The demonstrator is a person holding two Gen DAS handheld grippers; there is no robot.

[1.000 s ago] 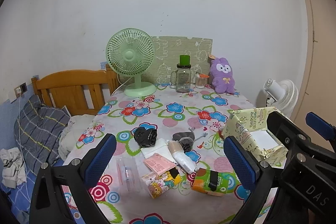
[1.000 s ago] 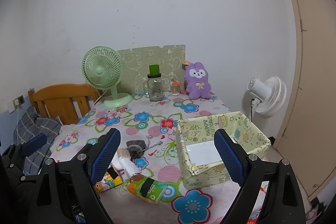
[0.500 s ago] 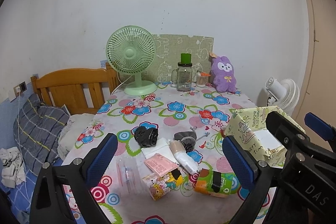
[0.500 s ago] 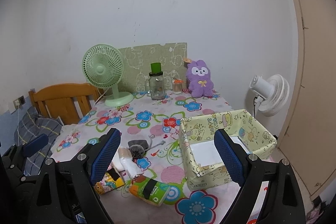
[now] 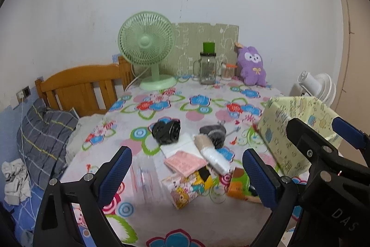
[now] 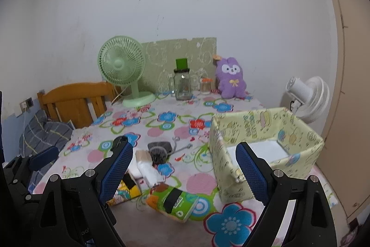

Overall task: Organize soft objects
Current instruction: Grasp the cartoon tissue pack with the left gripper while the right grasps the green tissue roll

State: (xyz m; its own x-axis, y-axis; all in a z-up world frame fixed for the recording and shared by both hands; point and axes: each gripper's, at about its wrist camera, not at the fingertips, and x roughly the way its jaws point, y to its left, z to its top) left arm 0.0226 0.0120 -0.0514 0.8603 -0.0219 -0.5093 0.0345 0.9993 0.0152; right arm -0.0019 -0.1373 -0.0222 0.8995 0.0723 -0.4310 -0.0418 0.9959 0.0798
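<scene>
My left gripper [image 5: 186, 175] is narrowing slightly with nothing between its jaws; my right gripper [image 6: 183, 168] is wide and empty. The soft packets [image 5: 185, 161] cluster near the table's [image 5: 161, 221] front edge, the yellow fabric bin [image 6: 266, 126] at its right edge. I'd straddle one packet squarely before closing.

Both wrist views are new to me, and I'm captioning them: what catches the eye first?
The flowered tablecloth. At the back stand a green fan and a purple plush; a yellow box sits right of a clutter of packets.
</scene>
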